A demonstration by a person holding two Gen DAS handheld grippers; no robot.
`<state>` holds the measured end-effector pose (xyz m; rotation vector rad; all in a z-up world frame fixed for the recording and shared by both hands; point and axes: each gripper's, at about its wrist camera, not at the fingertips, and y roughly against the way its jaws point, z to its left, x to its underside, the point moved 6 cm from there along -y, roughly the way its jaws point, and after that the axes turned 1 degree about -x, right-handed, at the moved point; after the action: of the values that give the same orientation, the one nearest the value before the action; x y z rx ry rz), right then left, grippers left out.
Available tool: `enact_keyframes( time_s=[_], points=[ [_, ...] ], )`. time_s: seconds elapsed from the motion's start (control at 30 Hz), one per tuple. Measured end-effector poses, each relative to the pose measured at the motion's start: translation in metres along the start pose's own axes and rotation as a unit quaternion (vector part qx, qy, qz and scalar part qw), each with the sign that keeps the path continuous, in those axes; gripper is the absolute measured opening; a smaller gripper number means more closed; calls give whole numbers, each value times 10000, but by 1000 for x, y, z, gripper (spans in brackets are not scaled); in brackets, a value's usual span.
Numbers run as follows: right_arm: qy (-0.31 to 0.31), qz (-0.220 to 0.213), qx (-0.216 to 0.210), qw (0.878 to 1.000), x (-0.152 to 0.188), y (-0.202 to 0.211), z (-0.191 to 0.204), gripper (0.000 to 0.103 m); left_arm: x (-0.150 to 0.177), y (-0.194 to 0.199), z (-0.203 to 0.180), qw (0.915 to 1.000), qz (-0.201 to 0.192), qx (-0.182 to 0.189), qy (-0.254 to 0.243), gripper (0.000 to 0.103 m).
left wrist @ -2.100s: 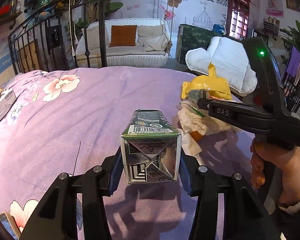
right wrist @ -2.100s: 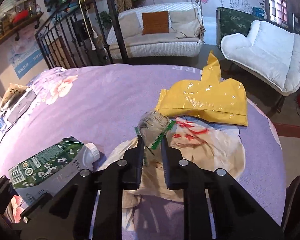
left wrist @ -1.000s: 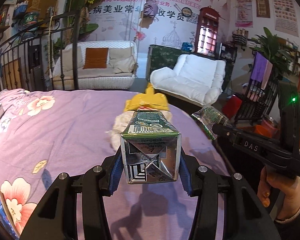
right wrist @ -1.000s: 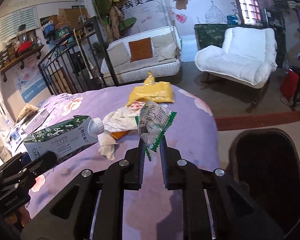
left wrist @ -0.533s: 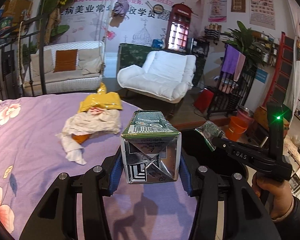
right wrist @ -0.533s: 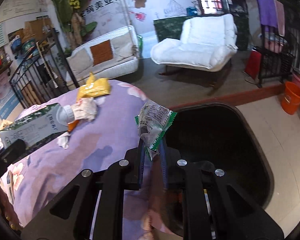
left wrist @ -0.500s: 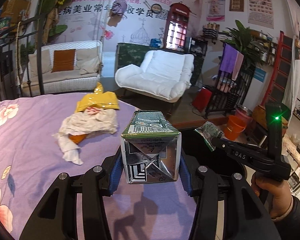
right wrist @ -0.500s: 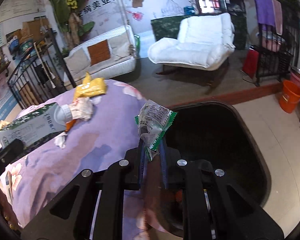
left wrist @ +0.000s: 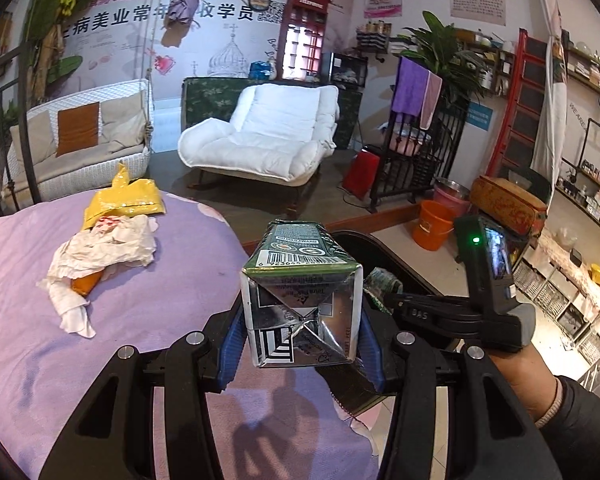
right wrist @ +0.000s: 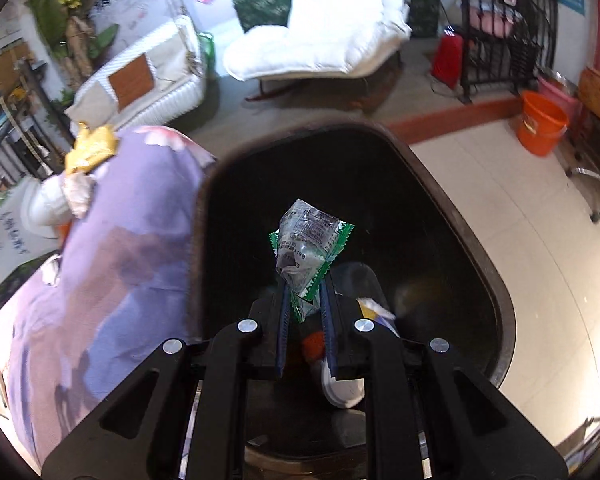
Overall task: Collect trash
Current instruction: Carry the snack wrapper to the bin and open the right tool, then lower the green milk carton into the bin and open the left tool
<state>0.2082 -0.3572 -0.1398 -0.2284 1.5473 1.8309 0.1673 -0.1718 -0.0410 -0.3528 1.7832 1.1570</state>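
Note:
My left gripper (left wrist: 302, 330) is shut on a green and white milk carton (left wrist: 302, 300), held above the edge of the purple bed (left wrist: 140, 360). My right gripper (right wrist: 305, 300) is shut on a clear green-edged snack wrapper (right wrist: 306, 248) and holds it over the open black trash bin (right wrist: 480, 260). The right gripper also shows in the left wrist view (left wrist: 384, 298), just right of the carton. Crumpled white paper (left wrist: 104, 248) and a yellow bag (left wrist: 124, 200) lie on the bed.
The bin (left wrist: 384, 252) stands on the floor by the bed's right edge and holds some trash (right wrist: 340, 384). An orange bucket (right wrist: 540, 128), a white armchair (left wrist: 268, 140) and a wicker sofa (left wrist: 80, 148) stand farther off.
Both grippers have swung right from the bed toward the bin. The right gripper with the wrapper has gone from the bed's edge to above the bin's opening. The carton stays gripped.

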Motion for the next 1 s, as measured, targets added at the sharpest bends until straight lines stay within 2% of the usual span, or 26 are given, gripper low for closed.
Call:
enact_keyframes(
  time_s=[0.03, 0.07, 0.1, 0.13, 0.17, 0.33, 0.53, 0.73, 1.0],
  points=[
    [-13, 82, 24, 10000, 2, -5, -2, 21, 0, -1, -2, 10000, 14, 14, -18, 49],
    [-23, 139, 66, 9999, 4, -9, -3, 35, 1, -3, -4, 10000, 44, 47, -27, 49],
    [-63, 185, 125, 9997, 6, -12, -6, 45, 2, -5, -6, 9999, 70, 77, -22, 49],
    [-117, 175, 156, 9997, 7, -14, -9, 62, 2, -8, -8, 9999, 104, 119, -13, 49],
    [-135, 150, 172, 9996, 8, -15, -10, 67, 3, -8, -9, 9998, 129, 146, -9, 49],
    [-151, 92, 124, 9998, 11, -10, -12, 67, 5, -18, -20, 9993, 262, 271, -28, 49],
    [-106, -274, 272, 9992, 2, 14, -20, 70, 6, -32, -38, 9981, 399, 446, -108, 49],
    [-226, -626, 437, 9968, -6, 41, -39, 75, 12, -50, -55, 9959, 641, 600, -198, 49],
    [-508, -787, 557, 9940, -7, 58, -67, 78, 20, -73, -75, 9918, 964, 714, -429, 49]
  ],
)
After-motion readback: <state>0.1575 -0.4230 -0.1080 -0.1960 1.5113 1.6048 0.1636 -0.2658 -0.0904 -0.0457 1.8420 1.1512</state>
